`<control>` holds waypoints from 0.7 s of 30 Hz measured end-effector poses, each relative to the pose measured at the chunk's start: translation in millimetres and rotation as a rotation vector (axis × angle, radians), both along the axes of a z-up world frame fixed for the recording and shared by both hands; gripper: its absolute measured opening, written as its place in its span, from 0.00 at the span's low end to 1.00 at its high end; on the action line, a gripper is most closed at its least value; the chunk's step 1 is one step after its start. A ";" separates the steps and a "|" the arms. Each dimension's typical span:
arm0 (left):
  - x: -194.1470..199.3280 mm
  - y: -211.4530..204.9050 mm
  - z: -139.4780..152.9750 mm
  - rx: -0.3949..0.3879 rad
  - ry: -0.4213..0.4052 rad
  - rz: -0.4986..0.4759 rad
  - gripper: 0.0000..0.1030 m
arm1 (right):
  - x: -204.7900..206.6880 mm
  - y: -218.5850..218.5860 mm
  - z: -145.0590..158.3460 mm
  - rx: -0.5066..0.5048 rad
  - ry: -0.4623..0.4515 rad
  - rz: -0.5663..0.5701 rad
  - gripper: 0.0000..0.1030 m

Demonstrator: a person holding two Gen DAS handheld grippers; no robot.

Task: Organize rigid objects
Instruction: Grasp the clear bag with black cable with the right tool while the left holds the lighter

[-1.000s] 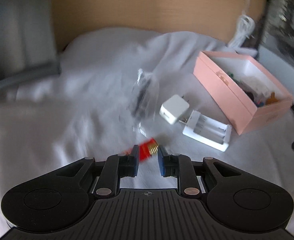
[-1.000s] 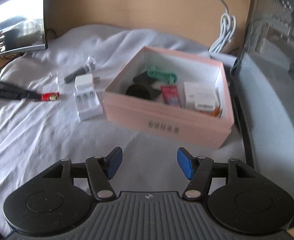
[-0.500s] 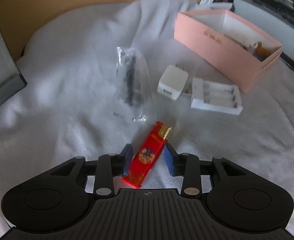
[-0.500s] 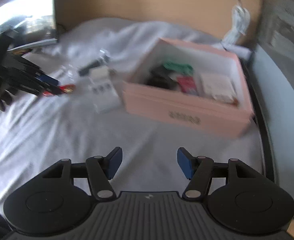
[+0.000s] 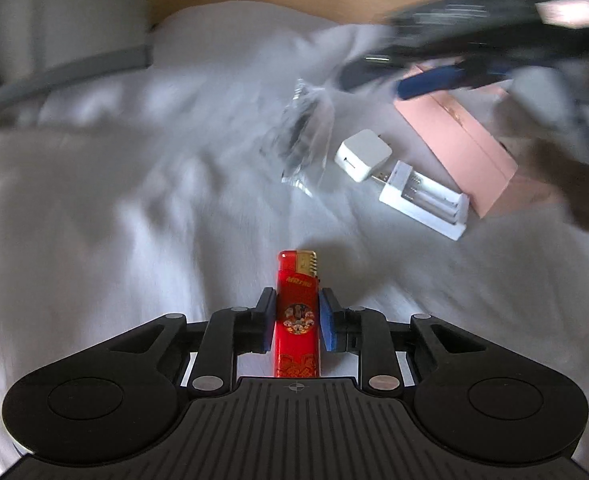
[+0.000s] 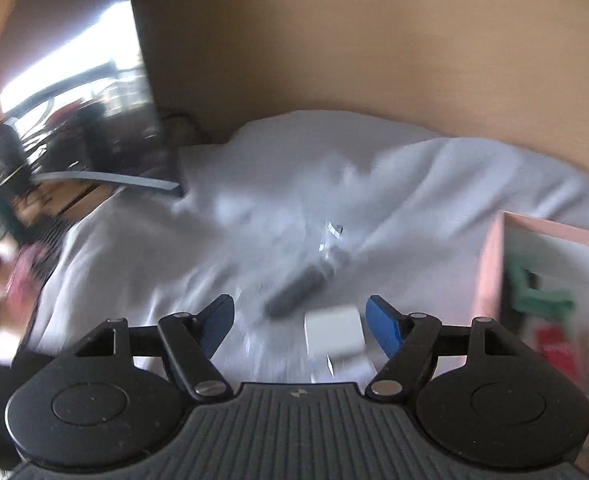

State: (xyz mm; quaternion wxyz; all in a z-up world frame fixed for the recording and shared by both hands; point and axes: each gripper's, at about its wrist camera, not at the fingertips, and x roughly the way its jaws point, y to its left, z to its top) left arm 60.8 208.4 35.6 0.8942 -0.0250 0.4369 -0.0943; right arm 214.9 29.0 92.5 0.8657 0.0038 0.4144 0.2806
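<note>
Closing in with the left gripper (image 5: 297,326), blue pads flush against the sides of the red lighter (image 5: 297,320), lighter pointing straight ahead over the white sheet (image 5: 134,208). Further out, white charger cube (image 5: 363,155) touching the battery holder (image 5: 424,200), clear packet (image 5: 304,148) just beside, pink box (image 5: 458,136) behind. Right gripper (image 6: 299,325) spreading, nothing pinched, hanging over the blurred cube.
</note>
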 end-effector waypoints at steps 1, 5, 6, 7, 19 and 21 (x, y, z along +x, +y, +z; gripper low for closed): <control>-6.4 -0.5 1.6 -0.024 0.001 0.025 0.25 | 12.5 8.2 -6.8 -0.001 0.016 -0.033 0.71; -32.8 -1.7 4.3 -0.115 0.007 0.096 0.25 | 43.6 38.3 -35.8 -0.029 0.078 -0.066 0.71; -38.0 -2.4 4.8 -0.128 0.011 0.107 0.25 | 46.4 47.6 -42.5 -0.057 0.080 -0.048 0.71; -42.8 -2.7 5.2 -0.139 0.016 0.120 0.25 | 46.8 57.1 -49.7 -0.092 0.071 -0.034 0.71; -69.3 0.9 9.1 -0.218 0.013 0.208 0.25 | -22.3 47.6 -19.6 -0.143 -0.034 0.200 0.20; -72.8 -4.7 12.8 -0.215 0.008 0.185 0.25 | -43.3 23.3 -4.6 -0.101 -0.023 0.220 0.20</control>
